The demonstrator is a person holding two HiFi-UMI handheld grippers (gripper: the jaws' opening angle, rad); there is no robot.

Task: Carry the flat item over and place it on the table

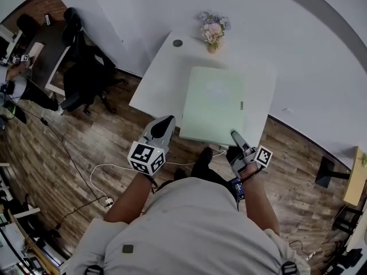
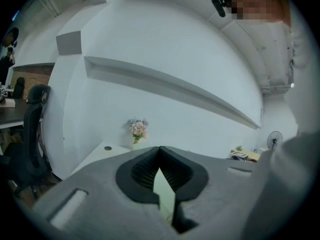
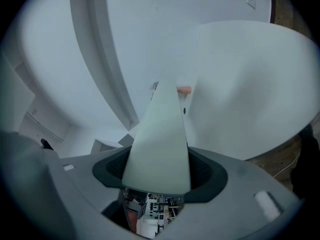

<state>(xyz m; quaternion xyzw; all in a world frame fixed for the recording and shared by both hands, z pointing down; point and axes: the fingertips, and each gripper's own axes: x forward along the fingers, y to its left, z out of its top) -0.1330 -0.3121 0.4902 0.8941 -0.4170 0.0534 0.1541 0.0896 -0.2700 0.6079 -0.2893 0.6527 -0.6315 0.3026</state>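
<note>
A pale green flat board [image 1: 215, 105] hovers over the white table [image 1: 156, 82], covering most of its right half. My right gripper [image 1: 235, 135] is shut on the board's near edge. In the right gripper view the board [image 3: 160, 134] runs out from between the jaws of the right gripper [image 3: 157, 176] toward the table [image 3: 245, 84]. My left gripper [image 1: 167, 121] sits just left of the board's near-left corner, apart from it. In the left gripper view the left gripper [image 2: 160, 151] has its tips touching, and a sliver of the board [image 2: 166, 191] shows through the gap below them.
A small vase of flowers [image 1: 213, 30] stands at the table's far edge, with a round cable hole [image 1: 178, 43] to its left. Black office chairs [image 1: 83, 76] and a desk [image 1: 49, 50] stand at far left. A white cable [image 1: 106, 168] lies on the wooden floor.
</note>
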